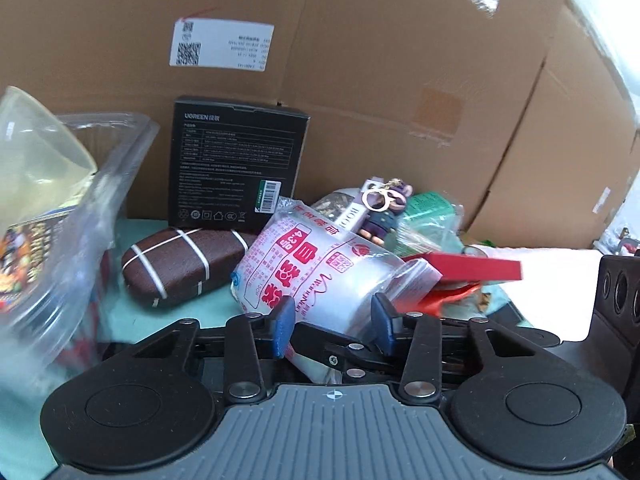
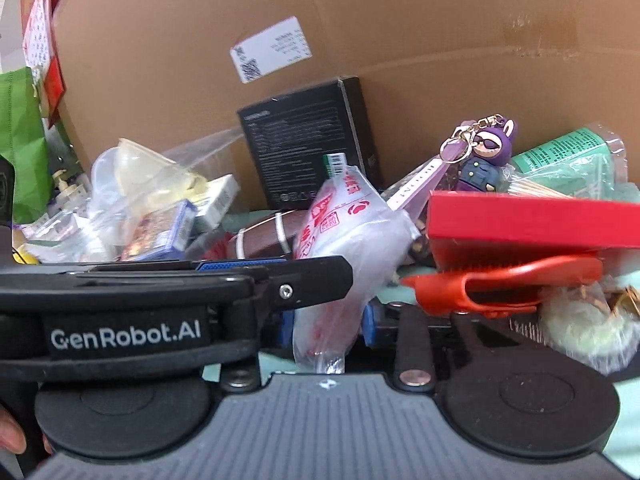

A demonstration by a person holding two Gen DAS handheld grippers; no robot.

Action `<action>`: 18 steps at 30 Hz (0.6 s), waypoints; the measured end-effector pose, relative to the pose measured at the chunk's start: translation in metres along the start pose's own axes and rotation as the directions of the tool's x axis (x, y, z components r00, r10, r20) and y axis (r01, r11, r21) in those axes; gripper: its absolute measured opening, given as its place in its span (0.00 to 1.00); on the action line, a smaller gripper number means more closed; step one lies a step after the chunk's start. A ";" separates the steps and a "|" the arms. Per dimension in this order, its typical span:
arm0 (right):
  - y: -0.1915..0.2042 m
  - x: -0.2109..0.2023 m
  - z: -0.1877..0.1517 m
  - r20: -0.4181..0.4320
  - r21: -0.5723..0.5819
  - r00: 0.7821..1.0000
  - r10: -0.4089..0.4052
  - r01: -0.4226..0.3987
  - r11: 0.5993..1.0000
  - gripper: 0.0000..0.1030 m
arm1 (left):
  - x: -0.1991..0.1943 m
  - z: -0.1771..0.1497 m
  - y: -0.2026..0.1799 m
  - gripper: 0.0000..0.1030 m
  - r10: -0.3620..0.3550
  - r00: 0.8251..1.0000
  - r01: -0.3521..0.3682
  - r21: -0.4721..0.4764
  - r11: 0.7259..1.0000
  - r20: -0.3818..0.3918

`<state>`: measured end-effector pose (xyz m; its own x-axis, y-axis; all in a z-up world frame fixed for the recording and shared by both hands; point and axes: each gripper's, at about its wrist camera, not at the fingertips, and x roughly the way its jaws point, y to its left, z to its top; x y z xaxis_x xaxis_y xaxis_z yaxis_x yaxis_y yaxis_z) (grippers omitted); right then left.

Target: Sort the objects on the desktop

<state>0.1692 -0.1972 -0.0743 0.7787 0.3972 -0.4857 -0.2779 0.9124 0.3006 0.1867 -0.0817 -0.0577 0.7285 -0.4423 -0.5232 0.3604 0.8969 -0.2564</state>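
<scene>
**A:** What is on the desk?

**B:** A crowded pile in front of a big cardboard box (image 1: 360, 60). In the middle lies a clear packet of plastic bags (image 1: 320, 264) with red printing. Just behind it a black carton (image 1: 236, 160) stands upright against the cardboard. A brown glasses case (image 1: 184, 268) lies to the packet's left, on a pale green cloth (image 1: 160, 320). To the right sit a purple rabbit-eared keychain figure (image 2: 486, 156), a green packet (image 2: 568, 160) and a flat red box (image 2: 532, 220).

**A:** And the grippers?

**B:** The left gripper (image 1: 330, 320) has its blue-padded fingers on either side of the packet's near end. They look partly closed around the plastic, but whether they actually press it I cannot tell. In the right wrist view the left tool crosses the foreground. The right gripper (image 2: 328, 328) also has plastic from the packet between its fingers, which seem close to it; a firm pinch isn't certain there either.

**A:** Which step is this?

**B:** I judge it the pick-up of the packet for sorting, with both tools at its near end.

**A:** What does the next move need?

**B:** Probably a secure squeeze, since the plastic looks slippery and floppy. Then a slow lift, because the red box and an orange clip (image 2: 500, 288) sit right beside the packet and could be dragged along.
</scene>
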 end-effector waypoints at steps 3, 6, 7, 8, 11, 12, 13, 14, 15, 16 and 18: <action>0.008 -0.019 -0.011 -0.004 -0.012 1.000 0.007 -0.008 1.000 0.35 | -0.021 -0.013 -0.008 0.43 -0.003 1.000 0.003 0.003 1.000 0.003; 0.016 -0.037 -0.024 -0.012 -0.002 1.000 0.014 -0.014 1.000 0.35 | -0.043 -0.026 -0.016 0.44 -0.009 1.000 0.009 -0.001 1.000 -0.010; 0.019 -0.045 -0.029 -0.017 -0.001 1.000 0.018 -0.018 1.000 0.35 | -0.051 -0.031 -0.019 0.44 -0.008 1.000 0.009 0.002 1.000 -0.015; 0.021 -0.052 -0.035 -0.024 0.000 0.999 0.029 -0.029 1.000 0.35 | -0.060 -0.037 -0.022 0.47 -0.011 1.000 0.011 0.005 1.000 -0.020; 0.024 -0.073 -0.051 -0.050 0.038 0.994 0.094 -0.092 0.995 0.36 | -0.088 -0.055 -0.031 0.51 -0.007 0.999 0.008 0.013 1.000 -0.036; 0.025 -0.081 -0.056 -0.054 0.053 0.993 0.108 -0.105 0.993 0.36 | -0.097 -0.060 -0.032 0.51 -0.018 0.999 0.018 0.006 1.000 -0.041; 0.024 -0.088 -0.061 -0.057 0.066 0.992 0.117 -0.113 0.991 0.36 | -0.104 -0.065 -0.033 0.51 -0.035 0.998 0.035 0.000 0.999 -0.043; 0.024 -0.094 -0.066 -0.061 0.074 0.991 0.119 -0.114 0.991 0.36 | -0.110 -0.069 -0.034 0.51 -0.053 0.997 0.052 -0.009 0.999 -0.049; 0.024 -0.098 -0.070 -0.069 0.082 0.991 0.112 -0.107 0.991 0.36 | -0.114 -0.074 -0.034 0.51 -0.074 0.996 0.073 -0.018 0.997 -0.057; 0.023 -0.100 -0.074 -0.078 0.088 0.993 0.090 -0.083 0.993 0.40 | -0.115 -0.077 -0.033 0.52 -0.100 0.993 0.098 -0.027 0.995 -0.067; 0.023 -0.105 -0.078 -0.068 0.082 0.998 -0.006 0.011 0.997 0.59 | -0.116 -0.083 -0.030 0.58 -0.108 0.992 0.105 -0.046 0.993 -0.071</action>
<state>0.0373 -0.2102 -0.0805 0.7400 0.3979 -0.5422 -0.2221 0.9055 0.3615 0.0435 -0.0574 -0.0568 0.6420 -0.5352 -0.5490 0.4076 0.8447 -0.3468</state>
